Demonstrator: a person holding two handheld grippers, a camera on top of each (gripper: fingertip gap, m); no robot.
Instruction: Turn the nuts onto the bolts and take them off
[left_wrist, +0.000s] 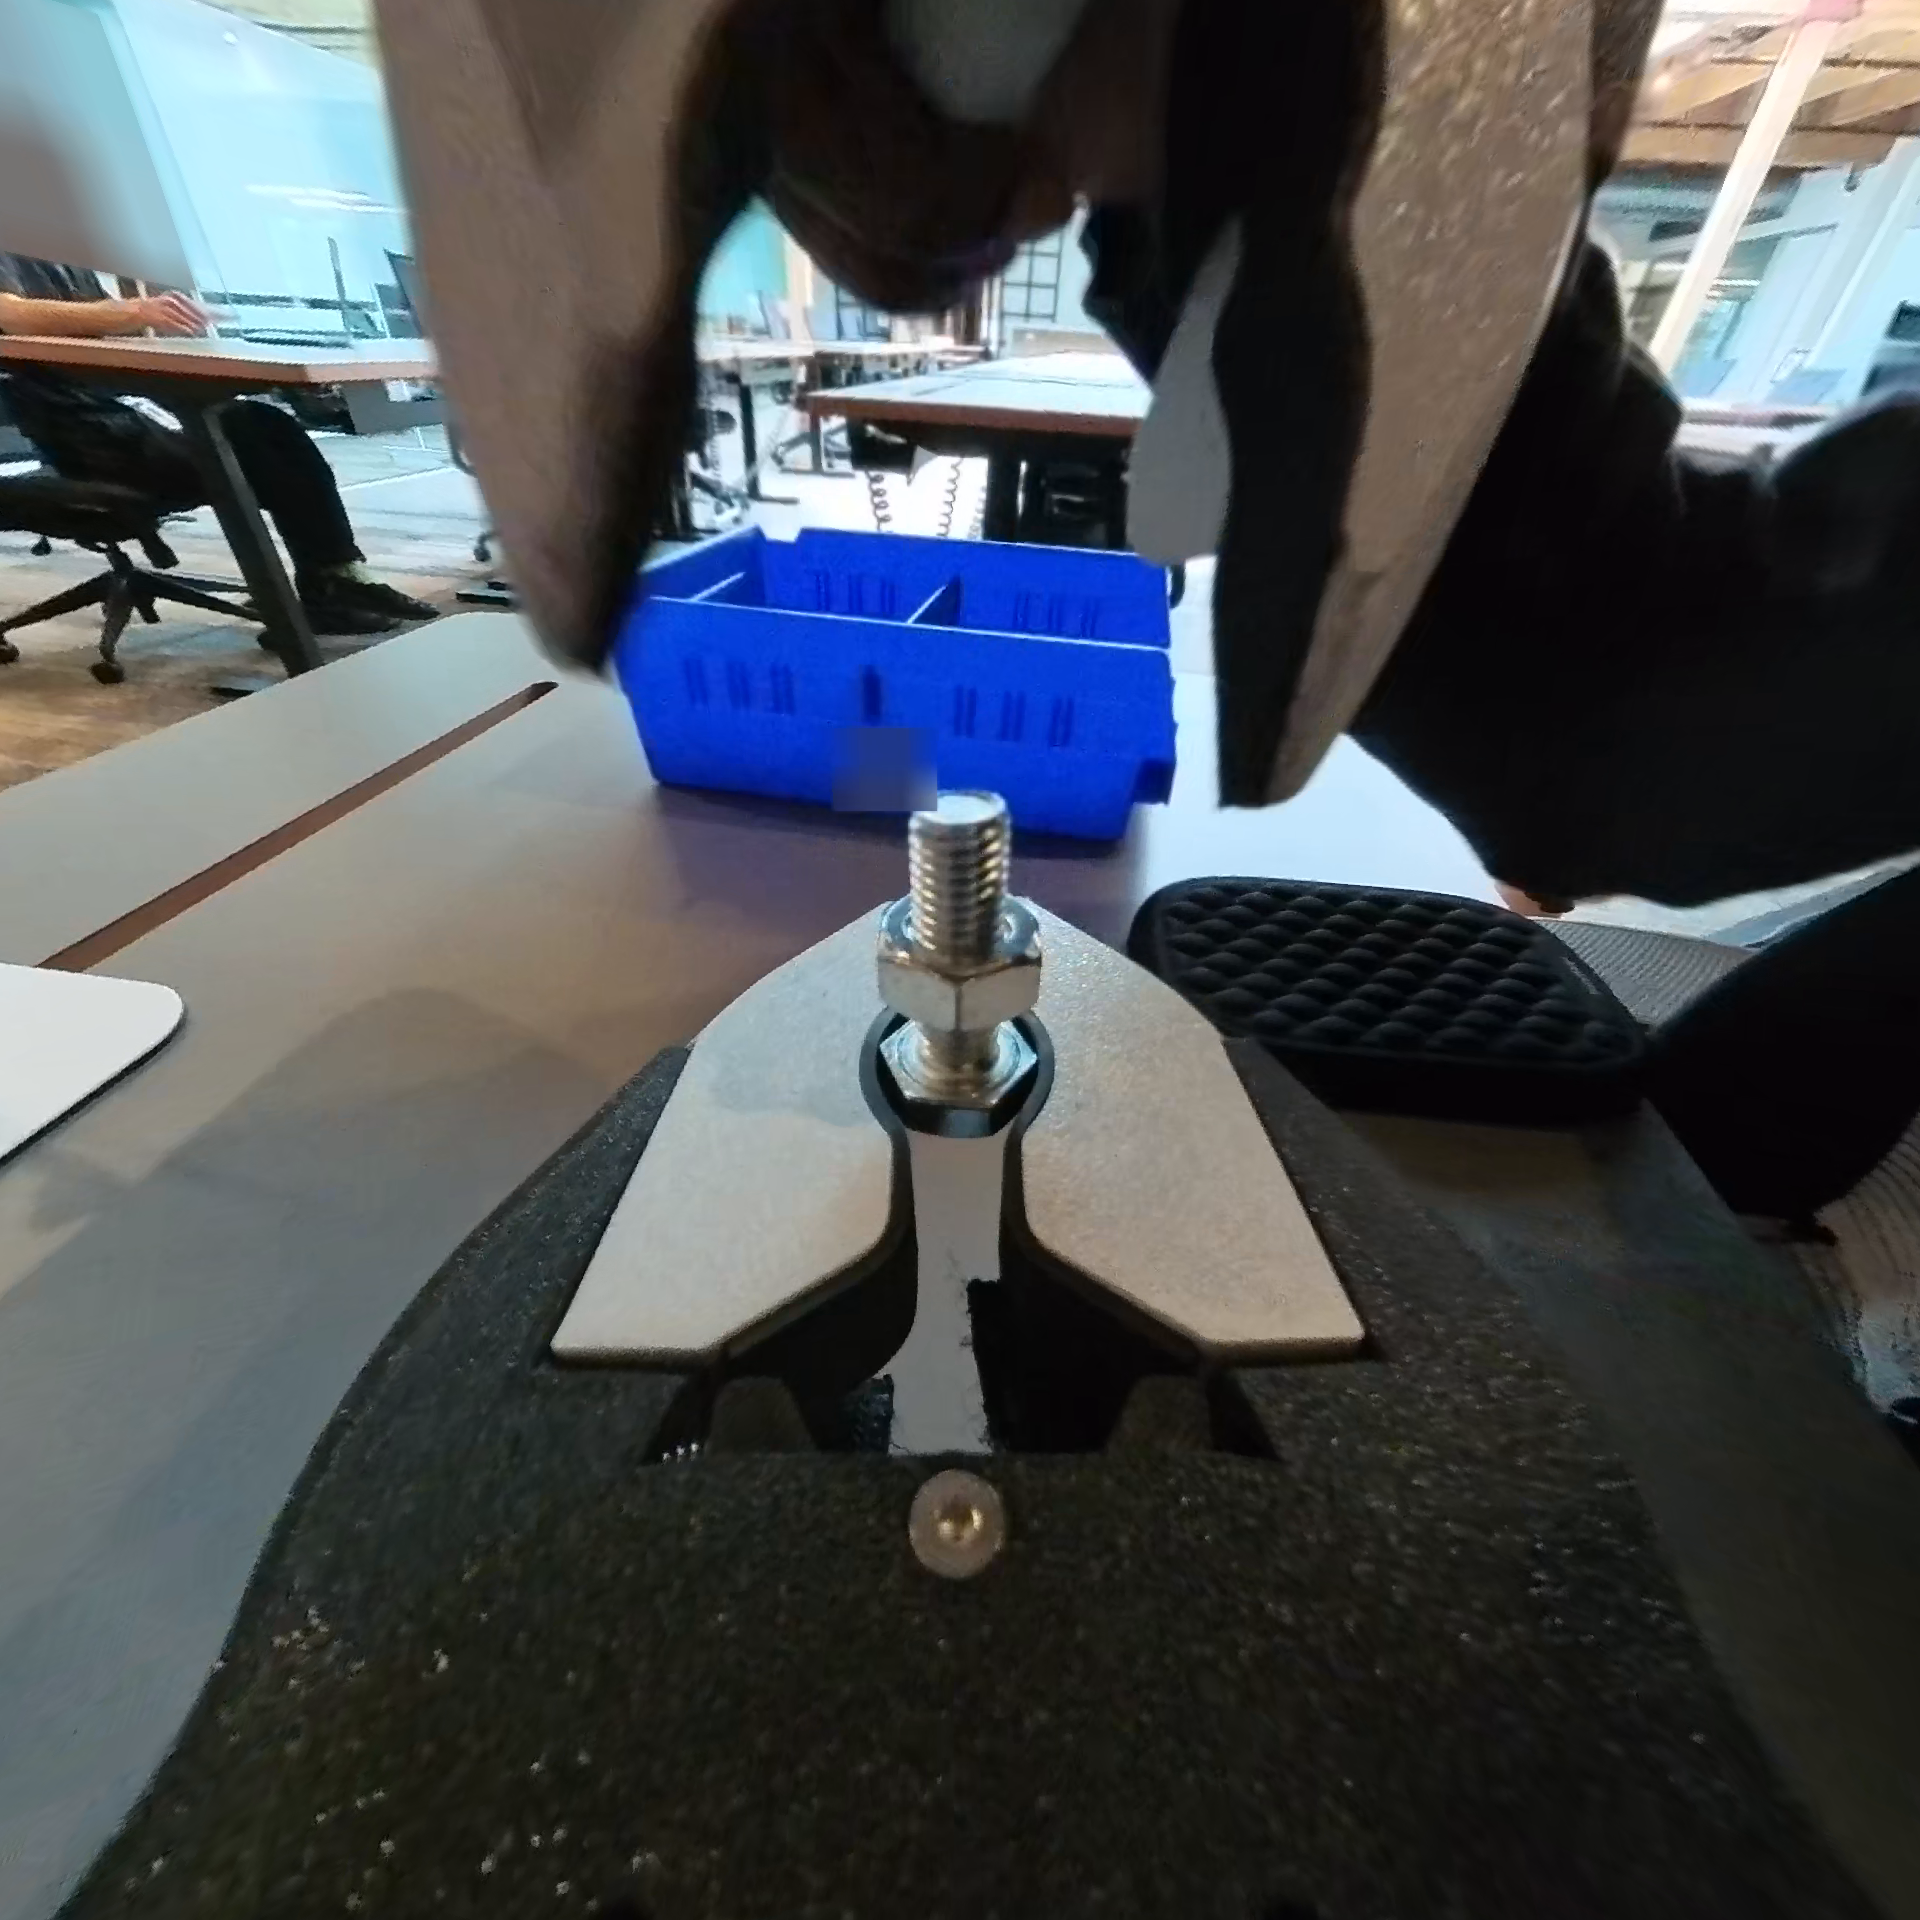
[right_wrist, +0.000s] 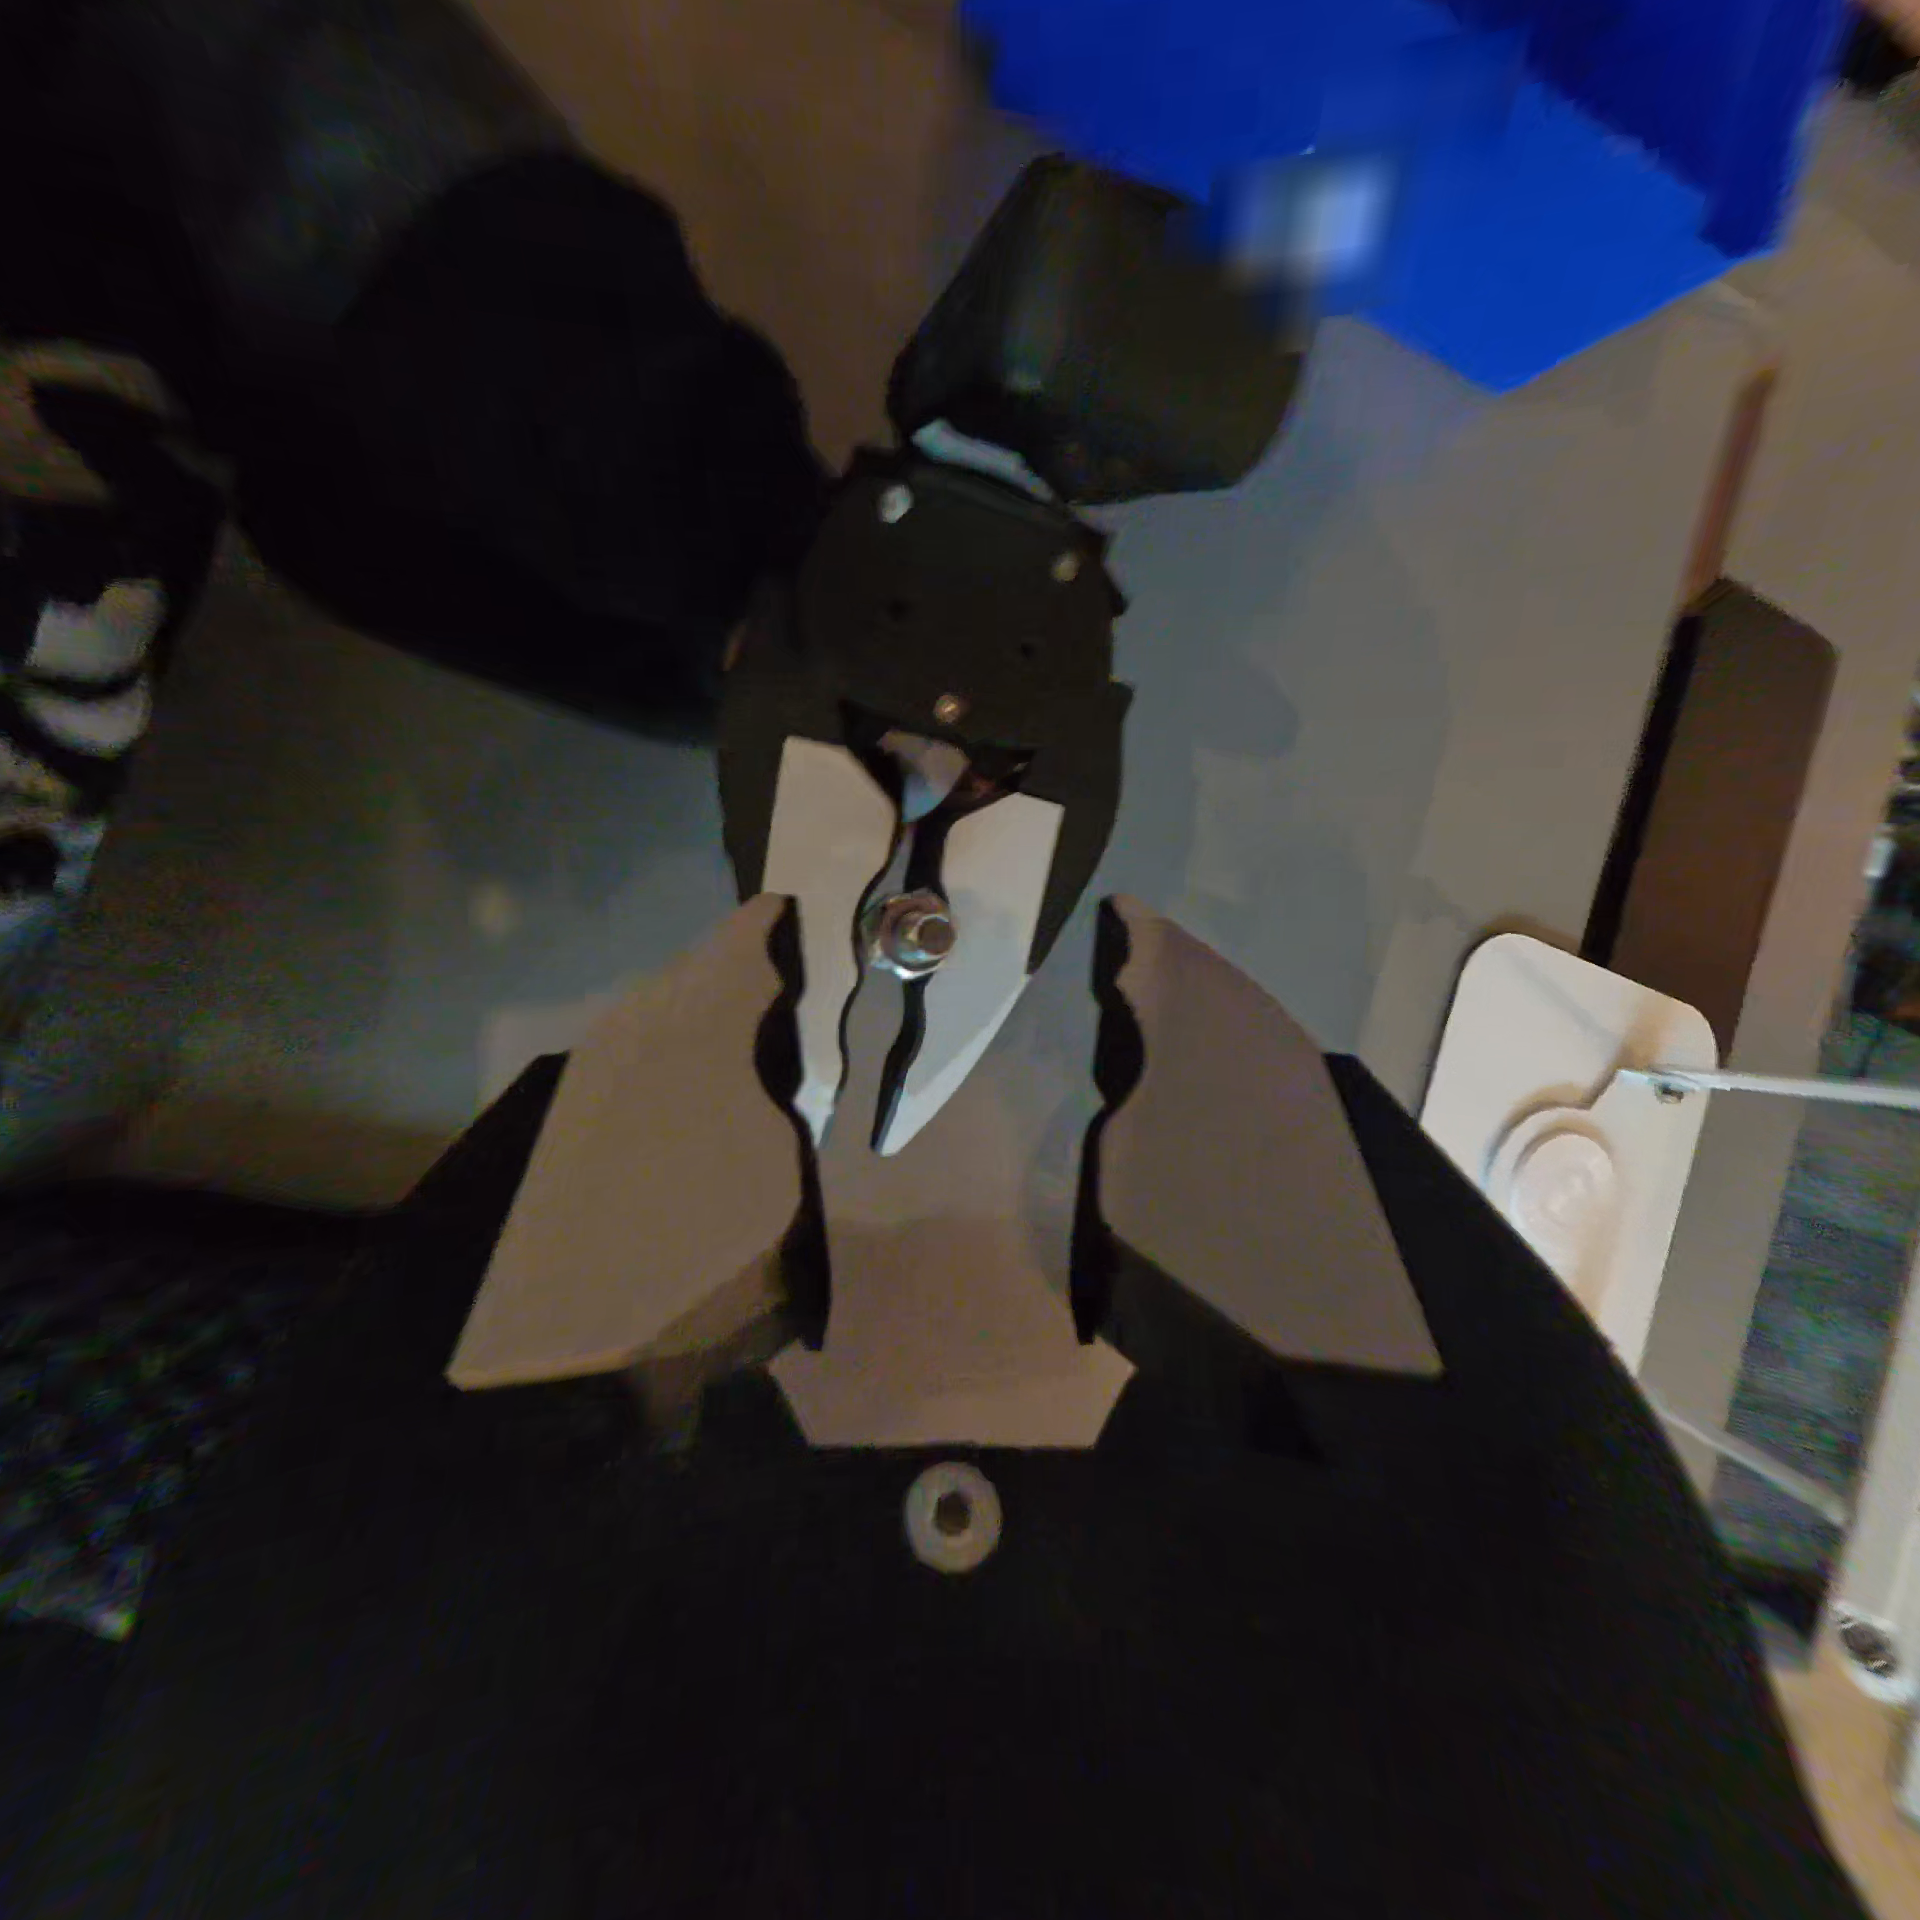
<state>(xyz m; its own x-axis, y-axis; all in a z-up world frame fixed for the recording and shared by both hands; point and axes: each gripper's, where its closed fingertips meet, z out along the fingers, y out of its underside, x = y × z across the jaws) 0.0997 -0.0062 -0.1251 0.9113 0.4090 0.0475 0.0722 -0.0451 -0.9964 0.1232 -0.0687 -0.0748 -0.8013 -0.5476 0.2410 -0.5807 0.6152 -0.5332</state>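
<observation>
A silver bolt (left_wrist: 958, 852) stands upright with its threaded end up. A hex nut (left_wrist: 958, 977) sits partway down its thread. My left gripper (left_wrist: 958, 925) is shut on the bolt, with the hex base (left_wrist: 951, 1086) held in the round notch between the fingers. My right gripper (left_wrist: 925, 717) hangs open just above the bolt, one finger on each side, touching nothing. In the right wrist view the right gripper (right_wrist: 945, 914) looks straight down on the bolt (right_wrist: 920, 940) and on the left gripper (right_wrist: 852, 1138) that holds it.
A blue divided bin (left_wrist: 904, 707) stands on the grey table (left_wrist: 364, 935) just behind the bolt; it also shows in the right wrist view (right_wrist: 1455, 156). A black textured pad (left_wrist: 1382, 997) lies right of the bolt. A white flat object (left_wrist: 62, 1049) lies left. A person (left_wrist: 156, 436) sits far left. Spacing between my two grippers at the tips: around 8 cm.
</observation>
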